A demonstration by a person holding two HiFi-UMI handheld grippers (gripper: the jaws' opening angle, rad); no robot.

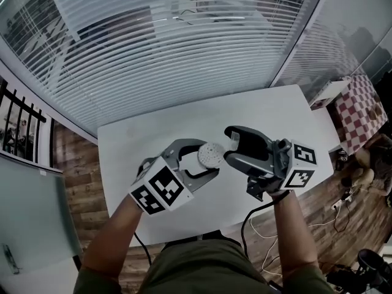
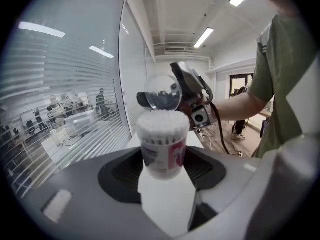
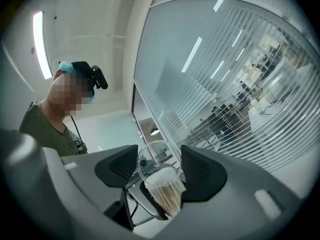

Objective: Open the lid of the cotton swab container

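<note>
White table point(image 1: 184, 118) below: left tool point(image 1: 197, 159) clamps swab container point(image 2: 162, 144); right tool point(image 1: 228, 146) pinches lid point(image 2: 161, 96) just above.

Left tongs point(image 1: 209, 157) and right tongs point(image 1: 228, 144) crowd the middle; elsewhere the white surface point(image 1: 184, 118) offers open room, up to the glass wall point(image 1: 153, 41).
</note>
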